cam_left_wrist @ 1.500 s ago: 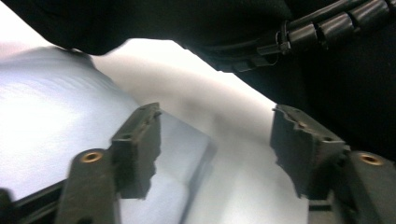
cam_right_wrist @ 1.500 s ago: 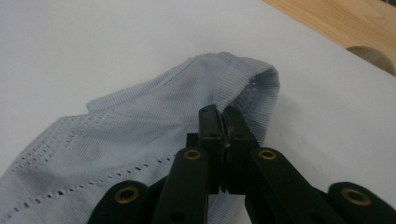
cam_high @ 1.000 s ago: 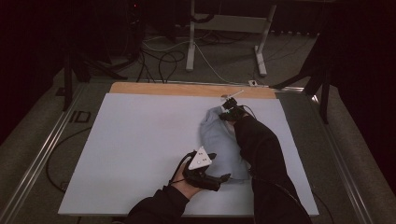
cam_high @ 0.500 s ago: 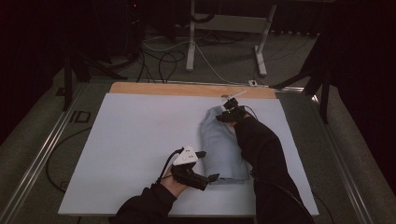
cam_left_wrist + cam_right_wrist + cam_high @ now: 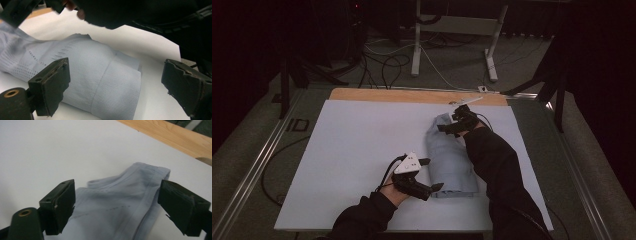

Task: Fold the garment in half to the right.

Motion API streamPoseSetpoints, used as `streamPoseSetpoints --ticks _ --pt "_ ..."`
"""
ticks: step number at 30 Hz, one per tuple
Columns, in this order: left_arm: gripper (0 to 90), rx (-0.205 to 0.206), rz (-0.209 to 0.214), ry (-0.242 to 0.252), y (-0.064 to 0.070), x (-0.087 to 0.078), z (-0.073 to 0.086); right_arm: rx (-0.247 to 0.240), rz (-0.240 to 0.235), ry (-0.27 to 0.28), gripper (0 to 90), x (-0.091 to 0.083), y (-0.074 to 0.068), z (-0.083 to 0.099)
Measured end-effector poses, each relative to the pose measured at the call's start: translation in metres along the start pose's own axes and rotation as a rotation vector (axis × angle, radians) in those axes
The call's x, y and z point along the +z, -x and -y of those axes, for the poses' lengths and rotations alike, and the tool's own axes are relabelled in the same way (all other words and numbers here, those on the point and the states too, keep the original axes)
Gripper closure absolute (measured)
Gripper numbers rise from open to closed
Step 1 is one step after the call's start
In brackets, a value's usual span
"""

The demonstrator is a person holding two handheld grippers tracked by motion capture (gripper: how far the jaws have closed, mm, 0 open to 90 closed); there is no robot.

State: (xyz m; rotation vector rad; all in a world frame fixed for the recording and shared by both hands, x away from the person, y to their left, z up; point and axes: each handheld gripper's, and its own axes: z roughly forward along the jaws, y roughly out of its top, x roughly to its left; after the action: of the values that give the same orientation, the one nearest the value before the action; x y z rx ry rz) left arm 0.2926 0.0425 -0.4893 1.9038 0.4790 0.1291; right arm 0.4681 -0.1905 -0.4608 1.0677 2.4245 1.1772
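A pale blue knitted garment [image 5: 451, 157] lies folded on the white table sheet [image 5: 352, 145], right of centre. My left gripper [image 5: 431, 174] stands open at its near left edge. In the left gripper view the ribbed hem of the garment [image 5: 100, 75] lies between the spread jaws of the left gripper [image 5: 115, 82], and a dark sleeve [image 5: 140, 12] crosses the top. My right gripper [image 5: 448, 121] is open over the far end. In the right gripper view, the right gripper [image 5: 117, 205] hangs just above the garment's [image 5: 112, 192] ribbed edge, its jaws standing wide apart.
A wooden strip [image 5: 402, 95] runs along the table's far edge. Beyond it stand a white frame [image 5: 417, 45] and loose cables [image 5: 382, 65] on the floor. A metal rail [image 5: 257, 170] borders the left side. White sheet spreads to the garment's left.
My left gripper has shifted a little left off the garment's near corner and now sits beside its edge. The right gripper has stayed at the far end.
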Motion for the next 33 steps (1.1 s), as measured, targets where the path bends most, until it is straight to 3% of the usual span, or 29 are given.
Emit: streamPoseSetpoints --ticks 4,6,7,8,9,10,11,14,15,18,21,25,29,30,33 --pt "13.3 0.006 0.011 0.014 0.0 0.0 -0.001 -0.013 0.012 0.045 13.2 -0.017 -0.005 0.005" --pt "16.1 0.03 0.003 0.007 0.0 0.002 -0.002 -0.004 0.01 0.069 13.1 -0.025 -0.008 0.009" --pt "21.9 0.045 0.028 -0.003 -0.001 0.006 -0.002 -0.011 0.017 0.078 13.1 -0.029 -0.009 0.012" --pt "34.9 0.048 0.047 -0.006 -0.001 0.007 -0.002 -0.008 0.019 0.092 13.2 -0.032 -0.01 0.015" --pt "42.4 0.053 0.078 -0.013 -0.002 0.009 -0.001 -0.007 0.018 0.096 13.2 -0.035 -0.012 0.018" --pt "53.0 0.053 0.078 -0.013 -0.002 0.009 -0.001 -0.005 0.017 0.109 13.2 -0.038 -0.013 0.022" --pt "62.5 0.09 0.09 -0.033 0.0 0.014 0.001 -0.011 0.02 0.113 13.2 -0.042 -0.014 0.025" --pt "76.4 0.101 0.117 -0.061 0.0 0.019 0.002 -0.008 0.009 0.122 13.2 -0.049 -0.02 0.035" --pt "80.5 0.095 0.131 -0.093 -0.002 0.026 0.002 -0.005 0.006 0.13 13.2 -0.052 -0.022 0.039" --pt "89.4 0.086 0.139 -0.132 -0.005 0.033 0.002 -0.007 0.004 0.145 13.2 -0.058 -0.027 0.051" --pt "90.0 0.076 0.139 -0.232 -0.008 0.043 0.007 0.006 -0.008 0.169 13.3 -0.063 -0.029 0.062" --pt "90.0 0.076 0.141 -0.276 -0.009 0.046 0.012 0.014 -0.01 0.17 13.3 -0.067 -0.032 0.072" --pt "90.0 0.105 0.143 -0.314 -0.006 0.048 0.015 0.01 -0.009 0.171 13.3 -0.069 -0.035 0.078" --pt "90.0 0.123 0.131 -0.347 -0.004 0.051 0.017 0.015 -0.015 0.181 13.3 -0.07 -0.036 0.082" --pt "90.0 0.136 0.127 -0.363 -0.003 0.053 0.02 0.016 -0.016 0.177 13.3 -0.07 -0.04 0.088"
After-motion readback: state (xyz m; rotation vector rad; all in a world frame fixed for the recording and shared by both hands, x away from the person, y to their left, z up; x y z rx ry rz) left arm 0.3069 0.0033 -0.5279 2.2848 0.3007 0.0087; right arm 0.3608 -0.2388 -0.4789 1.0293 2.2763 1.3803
